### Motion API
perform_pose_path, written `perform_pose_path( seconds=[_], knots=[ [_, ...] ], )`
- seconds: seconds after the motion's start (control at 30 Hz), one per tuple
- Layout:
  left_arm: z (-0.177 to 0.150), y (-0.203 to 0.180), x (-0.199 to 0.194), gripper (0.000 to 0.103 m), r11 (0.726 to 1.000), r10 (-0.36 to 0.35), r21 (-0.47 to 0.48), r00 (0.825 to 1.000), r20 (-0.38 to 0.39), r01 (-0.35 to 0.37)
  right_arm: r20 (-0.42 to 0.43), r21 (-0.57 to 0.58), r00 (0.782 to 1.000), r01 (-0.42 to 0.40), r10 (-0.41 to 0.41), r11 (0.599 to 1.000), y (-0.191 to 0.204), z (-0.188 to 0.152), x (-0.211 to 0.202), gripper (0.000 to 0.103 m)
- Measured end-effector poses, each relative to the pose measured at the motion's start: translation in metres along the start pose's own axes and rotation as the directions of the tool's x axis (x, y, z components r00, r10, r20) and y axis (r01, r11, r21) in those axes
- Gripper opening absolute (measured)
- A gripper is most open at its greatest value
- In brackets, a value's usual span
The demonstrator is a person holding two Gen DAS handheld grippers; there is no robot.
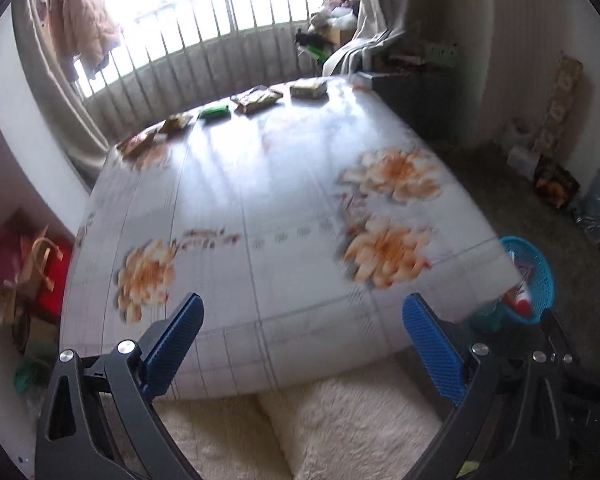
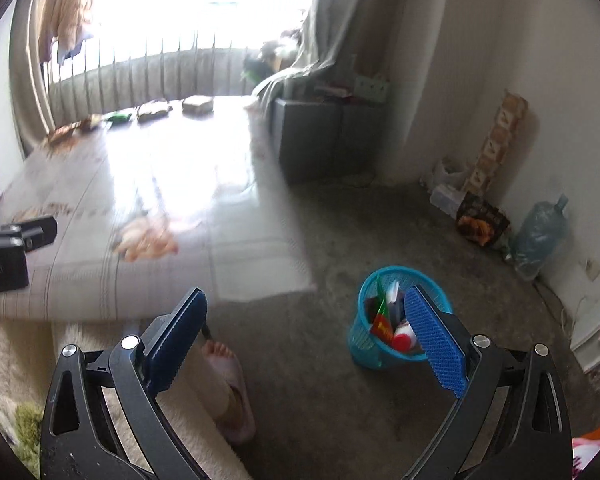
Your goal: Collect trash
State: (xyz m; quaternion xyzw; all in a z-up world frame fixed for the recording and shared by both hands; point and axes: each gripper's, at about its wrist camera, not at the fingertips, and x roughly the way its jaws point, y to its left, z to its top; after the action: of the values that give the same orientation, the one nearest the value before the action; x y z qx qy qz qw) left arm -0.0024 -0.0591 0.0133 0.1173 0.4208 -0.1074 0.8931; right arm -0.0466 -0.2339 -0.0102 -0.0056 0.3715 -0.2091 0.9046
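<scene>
Wrappers (image 1: 258,99) line the table's (image 1: 260,200) upper edge; left gripper (image 1: 302,344) and right gripper (image 2: 306,338) both spread, empty, basket (image 2: 396,318) lower right.

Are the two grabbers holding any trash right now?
No. The left gripper and right gripper are both wide open with nothing between their fingers. The packets lie on the table.
</scene>
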Motion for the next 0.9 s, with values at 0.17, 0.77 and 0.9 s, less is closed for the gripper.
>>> perform_pose_path(
  seconds=[0.17, 0.77, 0.9],
  knots=[
    [-0.015, 0.010, 0.001, 0.098, 0.999, 0.014, -0.040, 0.999, -0.038, -0.015, -0.082, 0.026, 0.996, -0.027, 0.029, 0.999, 0.004, -0.003, 0.005, 0.095],
    [-0.014, 0.043, 0.009, 0.098, 0.989, 0.032, -0.144, 0.998, -0.051, -0.039, -0.124, 0.024, 0.992, -0.009, 0.012, 1.000, 0.025, -0.004, 0.004, 0.095],
    [-0.014, 0.041, 0.011, 0.098, 0.990, 0.028, -0.136, 0.998, -0.060, -0.036, -0.121, 0.016, 0.993, -0.009, 0.010, 1.000, 0.026, -0.003, 0.003, 0.095]
  ],
)
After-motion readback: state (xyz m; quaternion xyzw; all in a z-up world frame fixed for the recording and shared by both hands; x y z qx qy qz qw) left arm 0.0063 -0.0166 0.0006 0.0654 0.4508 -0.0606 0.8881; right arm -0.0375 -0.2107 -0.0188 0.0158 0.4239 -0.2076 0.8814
